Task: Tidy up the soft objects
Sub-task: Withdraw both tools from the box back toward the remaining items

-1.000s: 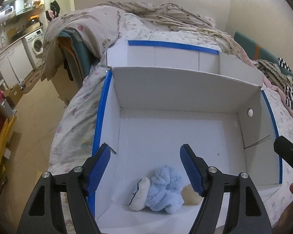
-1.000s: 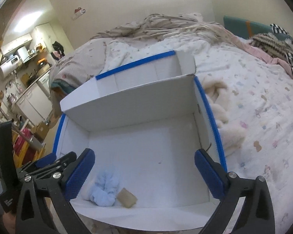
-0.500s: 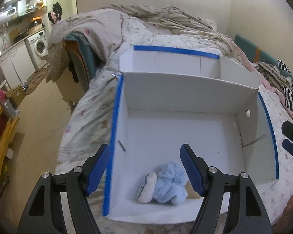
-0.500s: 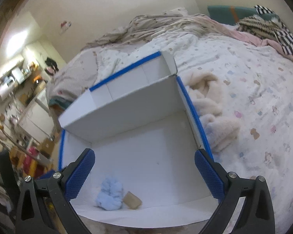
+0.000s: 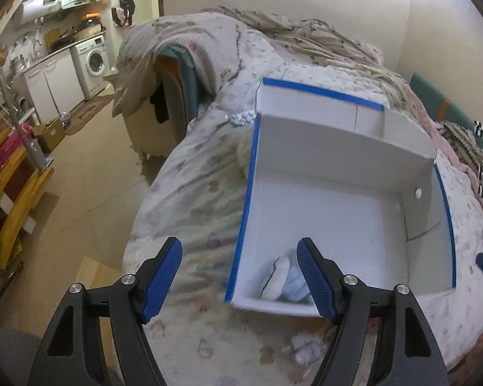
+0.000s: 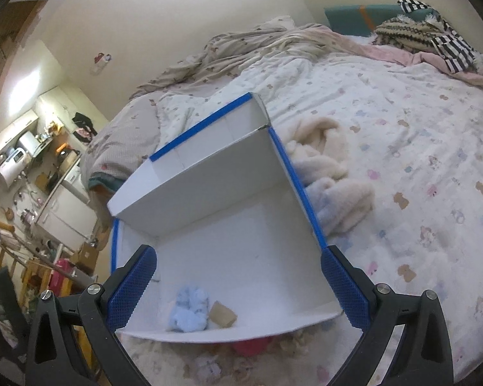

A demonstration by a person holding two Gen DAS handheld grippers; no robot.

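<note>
A white cardboard box (image 5: 331,212) edged with blue tape lies open on the bed. In its near corner sit a light blue fluffy item (image 6: 190,310), a white soft piece (image 5: 278,276) and a tan piece (image 6: 222,313). My left gripper (image 5: 238,257) is open and empty above the box's near left corner, with its left finger over the bedspread outside the box. My right gripper (image 6: 238,267) is open and empty over the box's near edge. A pile of cream and pale blue fluffy items (image 6: 325,167) lies on the bedspread against the box's right wall.
The patterned bedspread (image 6: 418,148) spreads wide to the right. Striped clothes (image 6: 434,29) lie at the far end. A red item (image 6: 251,345) shows under the box's front edge, and a small white crumpled piece (image 5: 306,350) lies before it. Left of the bed are floor (image 5: 80,193) and kitchen.
My left gripper has drifted left and up, so the box now sits to its right. My right gripper has rolled and shifted, bringing the fluffy pile and more bedspread into view.
</note>
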